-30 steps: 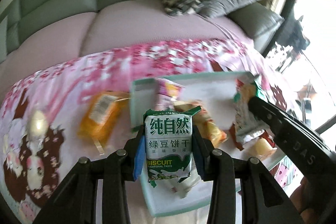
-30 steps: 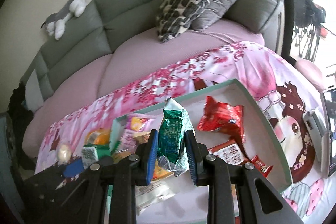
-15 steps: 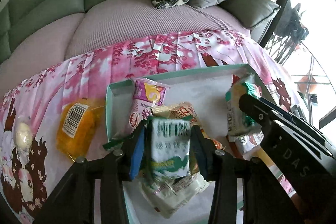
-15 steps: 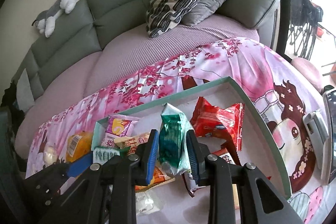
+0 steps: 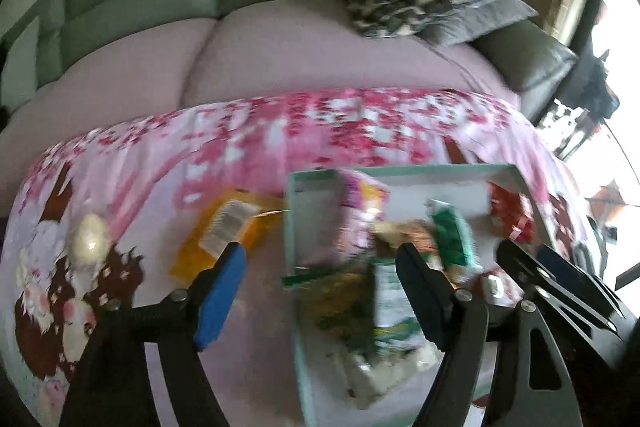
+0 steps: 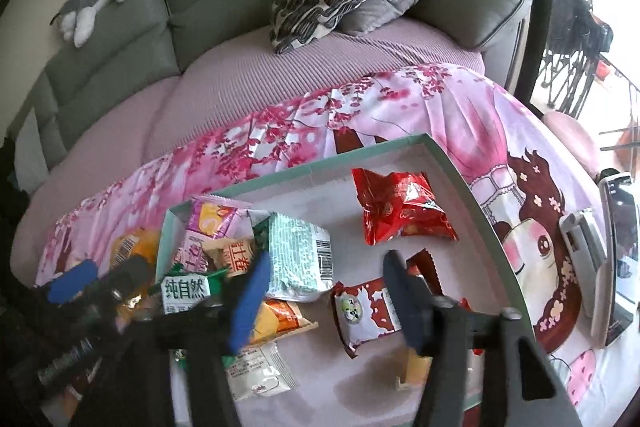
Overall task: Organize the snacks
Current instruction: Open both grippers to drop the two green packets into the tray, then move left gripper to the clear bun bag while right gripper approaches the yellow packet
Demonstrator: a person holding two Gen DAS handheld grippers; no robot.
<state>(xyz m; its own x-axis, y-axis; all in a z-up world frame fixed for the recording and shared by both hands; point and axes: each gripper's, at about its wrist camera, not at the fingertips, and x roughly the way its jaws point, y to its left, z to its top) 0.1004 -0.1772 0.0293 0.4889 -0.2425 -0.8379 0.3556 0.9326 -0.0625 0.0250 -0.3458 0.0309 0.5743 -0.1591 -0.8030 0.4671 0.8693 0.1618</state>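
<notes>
Green packet [image 6: 298, 255] in tray — beside right hand-held gripper [image 6: 324, 295].

A green-and-white biscuit packet [image 6: 185, 289] in the tray reads "纯自然". An orange packet [image 6: 239, 255] beside it shows "壮"; other print is illegible.

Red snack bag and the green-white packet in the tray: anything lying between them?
No. In the right wrist view, only bare tray floor separates the red snack bag from the green-white packet.

Mint-rimmed tray [image 6: 460, 171], green biscuit packet [image 6: 298, 253] lying inside, red packet [image 6: 404, 211] beside
</notes>
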